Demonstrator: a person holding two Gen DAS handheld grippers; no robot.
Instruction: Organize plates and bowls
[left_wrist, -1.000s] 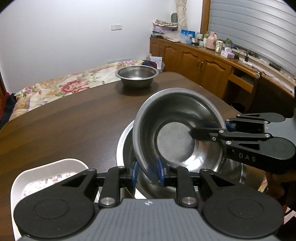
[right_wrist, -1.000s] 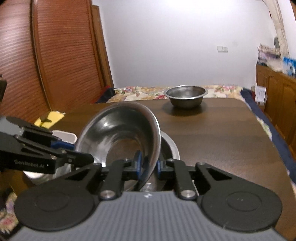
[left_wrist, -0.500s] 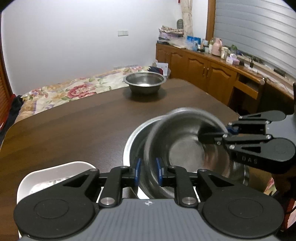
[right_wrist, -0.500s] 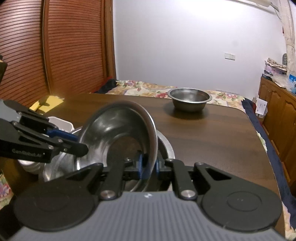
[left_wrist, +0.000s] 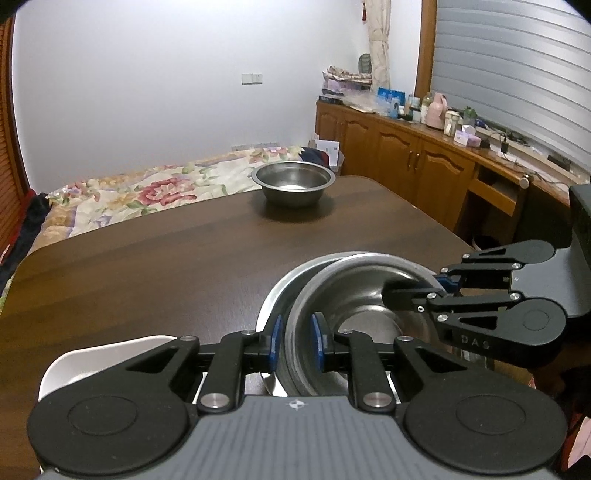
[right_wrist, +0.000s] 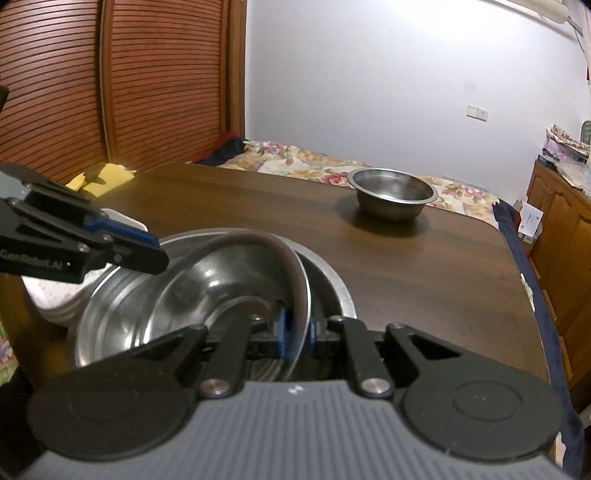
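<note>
A steel bowl (left_wrist: 365, 291) (right_wrist: 221, 284) lies tilted inside a larger steel bowl (left_wrist: 277, 299) (right_wrist: 334, 284) at the near edge of the dark wooden table (left_wrist: 147, 258). My left gripper (left_wrist: 296, 343) (right_wrist: 153, 251) is shut on the inner bowl's left rim, which passes between its blue pads. On the opposite rim my right gripper (right_wrist: 296, 328) (left_wrist: 424, 290) is shut tight. A third steel bowl (left_wrist: 293, 182) (right_wrist: 393, 194) stands alone at the table's far side.
A white dish (left_wrist: 110, 354) (right_wrist: 48, 295) with a flowered inside sits just left of the nested bowls. Behind the table is a bed with a floral cover (left_wrist: 155, 188). Wooden cabinets (left_wrist: 424, 166) with clutter on top line the right wall, and slatted wooden doors (right_wrist: 129, 92) the left.
The held bowl, steeply tipped up a second ago, has come down into the larger bowl and lies flatter. Both grippers have kept hold of its rim.
</note>
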